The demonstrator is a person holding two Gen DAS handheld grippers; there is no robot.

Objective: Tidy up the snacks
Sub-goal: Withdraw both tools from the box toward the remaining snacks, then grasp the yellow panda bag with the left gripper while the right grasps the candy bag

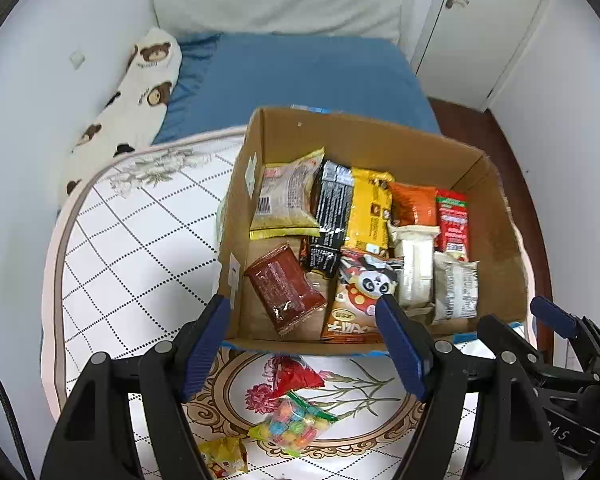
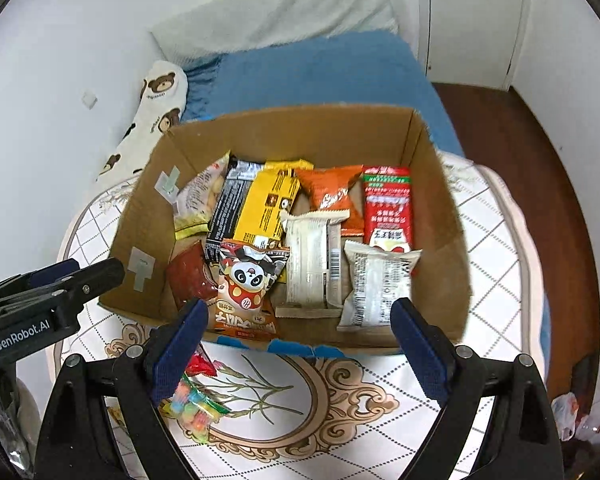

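Observation:
An open cardboard box (image 1: 380, 136) (image 2: 300, 132) stands on a patterned mat and holds several snack packets. A panda packet (image 1: 360, 292) (image 2: 248, 284), a dark red packet (image 1: 284, 288) and a yellow packet (image 1: 370, 208) are among them. On the mat in front of the box lie a red packet (image 1: 296, 376) (image 2: 200, 366), a colourful candy bag (image 1: 296, 426) (image 2: 192, 404) and a small yellow packet (image 1: 224, 456). My left gripper (image 1: 302, 304) (image 2: 88, 270) hovers open above the box's near edge, holding nothing. My right gripper (image 2: 299, 306) (image 1: 524, 320) hangs beside it, also open and holding nothing.
The white quilted mat (image 1: 140, 248) (image 2: 496, 240) lies on a bed with a blue sheet (image 1: 300, 76). A bear-print pillow (image 1: 140, 92) rests along the left wall, a white pillow (image 1: 276, 4) at the head. Wooden floor (image 2: 520, 140) and a door lie to the right.

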